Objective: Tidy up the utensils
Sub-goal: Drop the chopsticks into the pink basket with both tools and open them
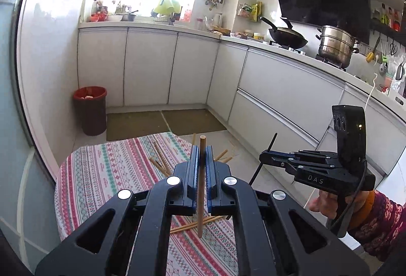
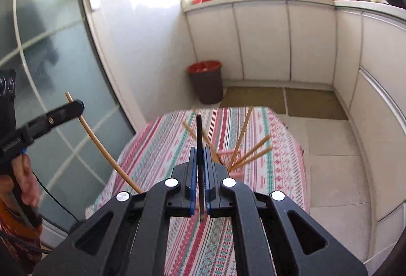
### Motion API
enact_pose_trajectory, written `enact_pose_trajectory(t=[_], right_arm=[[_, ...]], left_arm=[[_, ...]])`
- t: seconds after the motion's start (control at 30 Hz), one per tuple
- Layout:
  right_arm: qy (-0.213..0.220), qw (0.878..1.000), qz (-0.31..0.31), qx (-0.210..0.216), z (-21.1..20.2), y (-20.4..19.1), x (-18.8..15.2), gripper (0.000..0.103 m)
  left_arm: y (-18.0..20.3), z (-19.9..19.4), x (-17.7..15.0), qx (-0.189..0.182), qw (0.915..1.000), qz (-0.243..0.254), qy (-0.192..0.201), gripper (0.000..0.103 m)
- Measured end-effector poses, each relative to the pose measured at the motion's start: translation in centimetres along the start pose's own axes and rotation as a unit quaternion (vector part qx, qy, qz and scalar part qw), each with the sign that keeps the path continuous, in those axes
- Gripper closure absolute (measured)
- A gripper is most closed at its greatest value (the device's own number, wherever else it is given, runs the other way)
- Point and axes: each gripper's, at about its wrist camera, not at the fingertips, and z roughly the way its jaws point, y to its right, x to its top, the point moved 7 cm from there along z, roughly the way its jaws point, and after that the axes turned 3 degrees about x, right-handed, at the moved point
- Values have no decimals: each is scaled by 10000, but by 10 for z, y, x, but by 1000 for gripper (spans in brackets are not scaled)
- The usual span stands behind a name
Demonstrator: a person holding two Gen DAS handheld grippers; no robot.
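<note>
Wooden chopstick clamped upright between the left gripper fingers, pads tight on its upper shaft, tip poking out at 12 o'clock, tail hanging toward 6 over the table. From the right wrist view the same stick shows as a bowed tan line at 9 o'clock, crossing the left gripper's tip.

Black chopstick pinched in the right gripper, jaws closed on it, stick near vertical in that camera. In the left wrist view it sits at 3 o'clock, slanted through the fingertips, a hand and patterned sleeve behind the grip.

Pink basket on the striped tablecloth, just past the right gripper at 1 o'clock. Holds several wooden chopsticks, fanned out and leaning over its rim toward 1–2 o'clock; a couple more lean toward 11. Basket body is mostly hidden by the fingers; count unclear.

Loose wooden chopsticks lie flat on the cloth under the left gripper, at 6 o'clock.

Floor beyond the table: dark bin with a red liner at 10 o'clock in the left wrist view, pale scraps inside. Counter at 2 o'clock carries a wok and a steel steamer pot, lid on.
</note>
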Motion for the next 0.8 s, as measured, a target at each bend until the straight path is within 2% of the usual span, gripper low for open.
enact_pose_trajectory(t=[0.27, 0.6, 0.8], right_arm=[[528, 9983, 2, -227, -20, 12, 46, 98], [374, 9988, 21, -326, 21, 36, 56, 98], [218, 9991, 32, -351, 53, 49, 54, 98]], left_arm=[[9, 29, 36, 100, 9997, 81, 201, 99], [0, 97, 55, 282, 9992, 49, 261, 99], [-16, 144, 41, 410, 9991, 1, 68, 98]])
